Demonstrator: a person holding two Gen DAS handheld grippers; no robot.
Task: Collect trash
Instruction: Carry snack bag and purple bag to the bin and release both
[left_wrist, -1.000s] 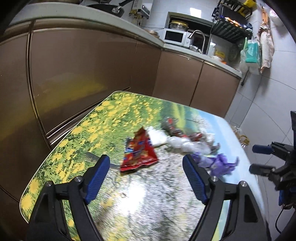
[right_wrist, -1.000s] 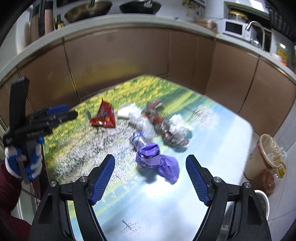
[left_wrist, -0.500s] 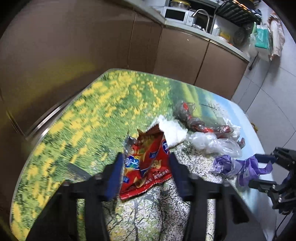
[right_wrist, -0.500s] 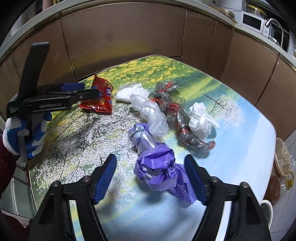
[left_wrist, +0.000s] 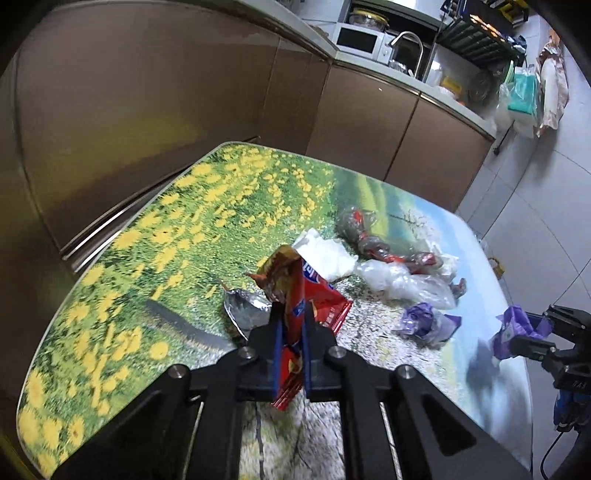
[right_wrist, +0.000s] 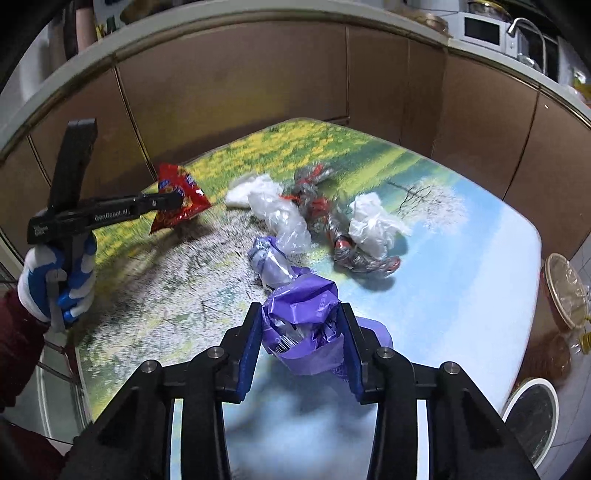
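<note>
We catalogued one rounded table (right_wrist: 480, 236) printed with a flower meadow, bearing crumpled clear plastic wrappers (right_wrist: 280, 218). Our right gripper (right_wrist: 301, 350), jaws just closing, pressed both pads on a crumpled purple plastic bag (right_wrist: 299, 306) at the table's near edge. Our left gripper (left_wrist: 291, 350) stood clamped on a red foil snack packet (left_wrist: 295, 291).

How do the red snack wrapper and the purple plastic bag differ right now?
The red snack wrapper is flat foil, pinched thin in the left gripper. The purple plastic bag is a bulky crumpled wad, so the right gripper has closed only partway. Both are gripped trash.
</note>
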